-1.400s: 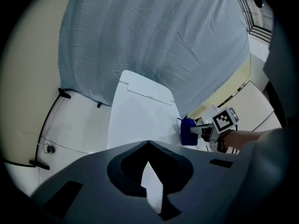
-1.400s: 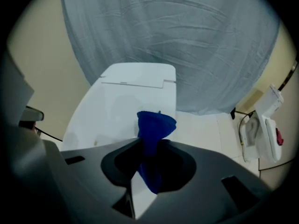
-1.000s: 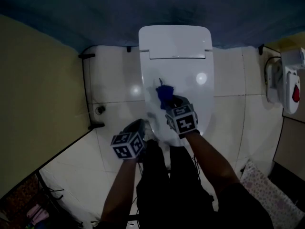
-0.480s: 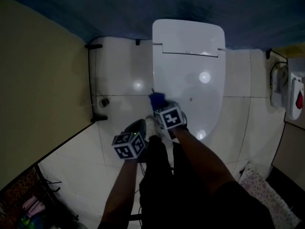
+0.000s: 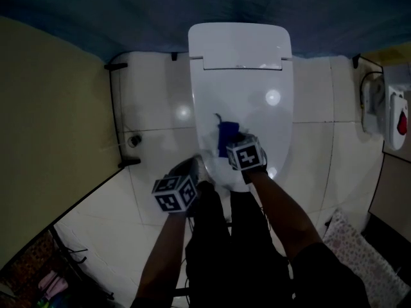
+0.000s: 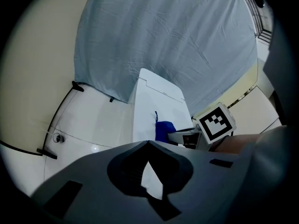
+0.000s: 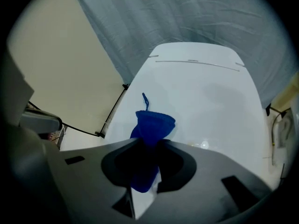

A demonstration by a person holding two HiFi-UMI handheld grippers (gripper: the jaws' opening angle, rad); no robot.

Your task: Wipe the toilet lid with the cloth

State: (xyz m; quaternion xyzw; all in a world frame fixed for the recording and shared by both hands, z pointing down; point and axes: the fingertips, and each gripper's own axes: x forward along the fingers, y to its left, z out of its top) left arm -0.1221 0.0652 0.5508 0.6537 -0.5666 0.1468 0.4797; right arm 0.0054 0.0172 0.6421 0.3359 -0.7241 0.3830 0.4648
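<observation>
Yellow wall far left of the lid. White tiled floor left of the lid, with a small round drain on it. Left gripper hangs over the floor just off the lid's near-left edge, not touching the lid; its own view shows the jaws closed tip to tip with nothing between them, only white surface seen past them. The lid is down, white and glossy, with a light glare on its right half. Grey-blue sheet hangs behind the lid's far end. Blue cloth sits on the lid's near half, a bit left of its middle, bunched up, with a thin loop or thread sticking out at its far end. Right gripper is at the lid's near end, jaws clamped on the cloth's near part; in its own view the cloth fills the gap between the jaws and bulges out past the tips onto the lid. White fixture with a red part on the wall far right of the lid. Patterned mat on the floor, near-right of the lid.
</observation>
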